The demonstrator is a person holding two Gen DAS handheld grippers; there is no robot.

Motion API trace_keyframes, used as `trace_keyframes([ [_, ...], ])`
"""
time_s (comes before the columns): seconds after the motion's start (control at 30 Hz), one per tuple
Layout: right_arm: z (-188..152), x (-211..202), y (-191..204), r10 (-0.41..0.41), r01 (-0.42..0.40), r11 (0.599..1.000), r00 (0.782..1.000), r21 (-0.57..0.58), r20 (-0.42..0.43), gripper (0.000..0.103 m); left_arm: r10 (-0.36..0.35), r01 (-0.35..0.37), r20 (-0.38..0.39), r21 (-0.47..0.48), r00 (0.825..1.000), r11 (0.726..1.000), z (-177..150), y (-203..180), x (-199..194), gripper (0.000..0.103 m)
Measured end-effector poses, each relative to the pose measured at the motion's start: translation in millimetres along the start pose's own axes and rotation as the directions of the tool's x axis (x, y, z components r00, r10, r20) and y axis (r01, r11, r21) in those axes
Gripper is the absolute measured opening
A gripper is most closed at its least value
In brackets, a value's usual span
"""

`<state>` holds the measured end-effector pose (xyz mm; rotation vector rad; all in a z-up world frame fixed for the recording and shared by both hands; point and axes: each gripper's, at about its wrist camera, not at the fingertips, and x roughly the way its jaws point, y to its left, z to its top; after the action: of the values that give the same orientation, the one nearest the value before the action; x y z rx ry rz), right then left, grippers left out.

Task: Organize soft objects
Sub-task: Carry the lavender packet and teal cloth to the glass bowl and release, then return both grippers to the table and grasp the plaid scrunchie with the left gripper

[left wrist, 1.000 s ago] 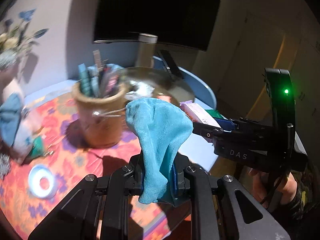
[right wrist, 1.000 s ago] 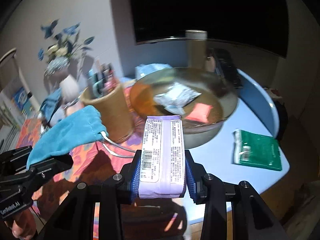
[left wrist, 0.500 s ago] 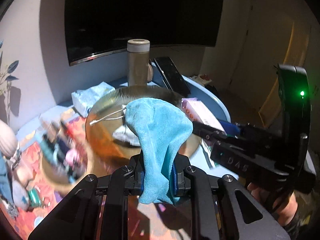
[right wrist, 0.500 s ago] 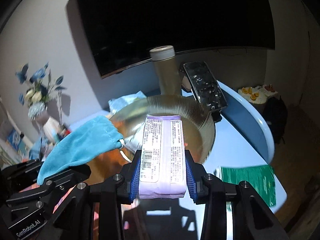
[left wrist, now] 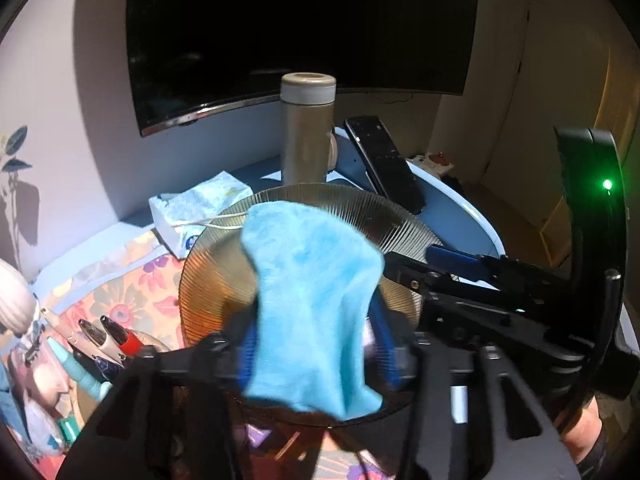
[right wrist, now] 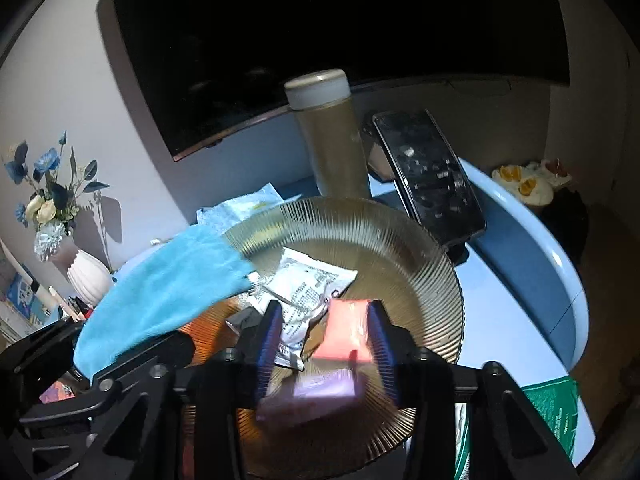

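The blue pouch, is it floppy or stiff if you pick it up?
Probably floppy: the pouch sags in folds between the left gripper's open jaws. Likely light, being thin plush cloth. Its cord dangles and might snag the bowl's rim.

no brand, word or number can be read with certainty. dense rows of small print are seen on the white packet lying in the ribbed glass bowl, but the characters are too small to be made out. faint print on the green packet, right of the bowl, is likewise illegible.
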<state>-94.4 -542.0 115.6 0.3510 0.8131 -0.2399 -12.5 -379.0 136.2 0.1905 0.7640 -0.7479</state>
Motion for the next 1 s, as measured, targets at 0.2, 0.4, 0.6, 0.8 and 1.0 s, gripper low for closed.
trace_keyframes([
  [0.2, -10, -9, -15, -0.008, 0.007, 0.999, 1.0, 0.043, 0.004, 0.054, -0.009, 0.009, 0.04, 0.023, 0.999, 1.0, -2, -4, -14, 0.065],
  [0.4, -19, -28, -17, 0.002, -0.003, 0.998, 1.0, 0.063, 0.01, 0.054, -0.019, 0.016, 0.063, 0.039, 0.998, 0.999, -6, -11, -31, 0.065],
  [0.6, -30, -49, -5, 0.019, -0.019, 0.999, 1.0, 0.041, 0.01, 0.054, -0.02, 0.018, 0.088, 0.021, 0.996, 1.0, -22, -11, -61, 0.065],
  [0.8, -69, -56, 22, 0.047, -0.05, 0.997, 0.998, -0.063, -0.05, 0.059, 0.043, -0.039, 0.115, -0.037, 0.992, 0.999, -73, 7, -101, 0.072],
  [1.0, -108, -43, 65, 0.089, -0.115, 0.979, 0.983, -0.167, -0.158, 0.059, 0.14, -0.128, 0.087, -0.134, 0.986, 0.983, -123, 53, -131, 0.072],
])
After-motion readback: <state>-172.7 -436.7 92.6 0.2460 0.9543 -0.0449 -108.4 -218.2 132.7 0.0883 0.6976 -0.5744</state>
